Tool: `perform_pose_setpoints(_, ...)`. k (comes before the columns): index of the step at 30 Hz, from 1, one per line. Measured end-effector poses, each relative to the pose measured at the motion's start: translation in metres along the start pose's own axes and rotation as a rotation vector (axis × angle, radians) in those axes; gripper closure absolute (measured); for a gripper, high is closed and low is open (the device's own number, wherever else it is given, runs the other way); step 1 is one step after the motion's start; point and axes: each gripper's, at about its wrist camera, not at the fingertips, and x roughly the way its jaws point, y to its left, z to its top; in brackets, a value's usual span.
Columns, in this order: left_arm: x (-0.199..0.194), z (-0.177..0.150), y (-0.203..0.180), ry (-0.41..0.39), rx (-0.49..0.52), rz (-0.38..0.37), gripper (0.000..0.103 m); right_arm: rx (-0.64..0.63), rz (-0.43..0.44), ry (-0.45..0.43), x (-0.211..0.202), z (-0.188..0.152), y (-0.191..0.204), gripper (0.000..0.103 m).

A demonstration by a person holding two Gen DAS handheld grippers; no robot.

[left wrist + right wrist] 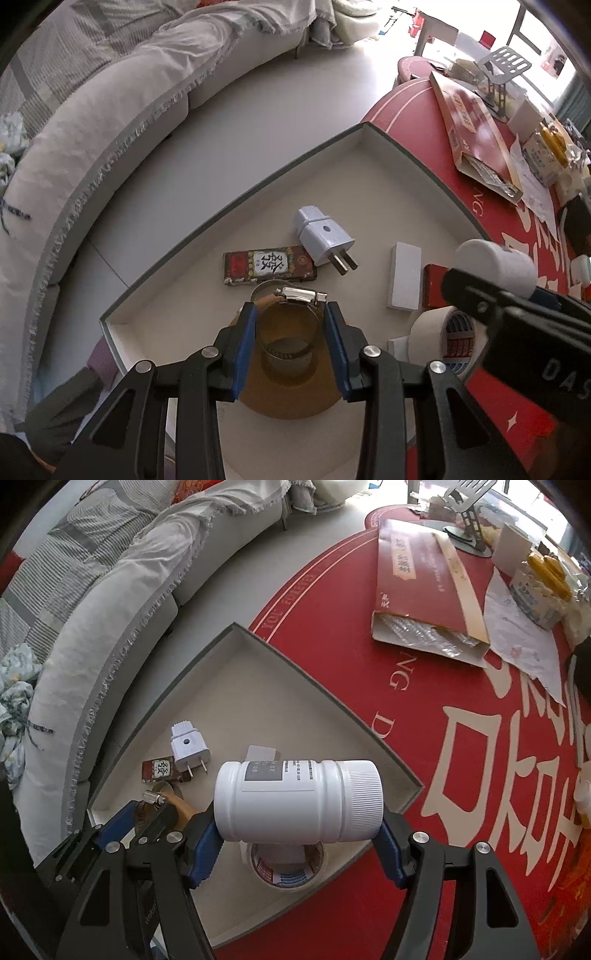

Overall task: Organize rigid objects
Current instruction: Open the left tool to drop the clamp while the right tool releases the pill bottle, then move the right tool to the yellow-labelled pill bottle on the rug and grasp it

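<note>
A metal hose clamp stands between the blue pads of my left gripper, and both pads lie against its ring. It hangs just over a brown tape roll in the shallow grey-rimmed tray. My right gripper is shut on a white plastic bottle, held sideways with its ribbed cap to the right. The bottle hovers above a masking tape roll in the tray. A white plug adapter, a patterned small box and a white block also lie in the tray.
The tray sits at the edge of a red table mat. Further back are a long red carton, papers, a metal stand and packets. A grey sofa curves along the left, beyond a strip of floor.
</note>
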Motion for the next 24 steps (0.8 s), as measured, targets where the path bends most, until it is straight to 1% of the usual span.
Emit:
perform_pose_setpoints(1, 0.001, 0.0, -0.001, 0.001, 0.007, -0.003, 0.054, -0.001, 0.007, 0.005, 0.002, 0.0, 0.0, 0.031)
perform_pose_setpoints(2, 0.001, -0.001, -0.003, 0.002, 0.011, -0.009, 0.038, -0.004, 0.014, 0.012, 0.004, -0.001, 0.0, 0.031)
perform_pose_setpoints(3, 0.001, -0.001, -0.003, 0.0, 0.009, -0.012, 0.024, -0.007, 0.02, 0.018, 0.005, -0.002, -0.001, 0.03)
perform_pose_setpoints(4, -0.001, -0.003, -0.003, -0.015, 0.002, -0.012, 0.022, -0.009, 0.02, 0.018, 0.004, -0.003, -0.002, 0.021)
perform_pose_setpoints(5, -0.003, -0.003, -0.003, -0.026, 0.0, -0.015, 0.022, -0.01, 0.017, 0.013, 0.003, -0.003, -0.003, 0.016)
perform_pose_setpoints(7, -0.006, -0.005, -0.006, -0.026, 0.008, -0.025, 0.02, -0.004, 0.014, -0.02, -0.006, -0.006, -0.01, 0.015)
perform_pose_setpoints(9, -0.007, -0.007, -0.008, -0.007, 0.016, -0.034, 0.017, 0.019, 0.017, -0.054, -0.018, -0.009, -0.022, 0.015)
perform_pose_setpoints(11, -0.012, -0.01, -0.009, 0.002, 0.003, -0.054, 0.017, 0.046, 0.001, -0.097, -0.03, -0.012, -0.036, 0.015)
perform_pose_setpoints(13, -0.023, -0.014, -0.008, 0.001, -0.02, -0.083, 0.016, 0.073, -0.056, -0.161, -0.046, -0.017, -0.059, 0.015)
perform_pose_setpoints(14, -0.028, -0.015, -0.01, -0.001, -0.029, -0.095, 0.016, 0.083, -0.102, -0.194, -0.054, -0.019, -0.072, 0.015)
perform_pose_setpoints(16, -0.046, -0.018, -0.012, -0.014, -0.052, -0.141, 0.016, 0.1, -0.195, -0.231, -0.062, -0.022, -0.095, 0.015)
perform_pose_setpoints(18, -0.062, -0.02, -0.017, -0.022, -0.071, -0.183, 0.016, 0.143, -0.28, -0.232, -0.066, -0.023, -0.126, 0.015)
perform_pose_setpoints(21, -0.088, -0.022, -0.029, -0.022, -0.099, -0.274, 0.016, 0.267, -0.355, -0.229, -0.07, -0.024, -0.182, 0.015)
perform_pose_setpoints(23, -0.102, -0.021, -0.04, -0.04, -0.086, -0.301, 0.014, 0.317, -0.387, -0.23, -0.072, -0.024, -0.209, 0.015)
perform_pose_setpoints(24, -0.109, -0.022, -0.05, -0.052, -0.056, -0.305, 0.013, 0.333, -0.412, -0.227, -0.072, -0.023, -0.222, 0.015)
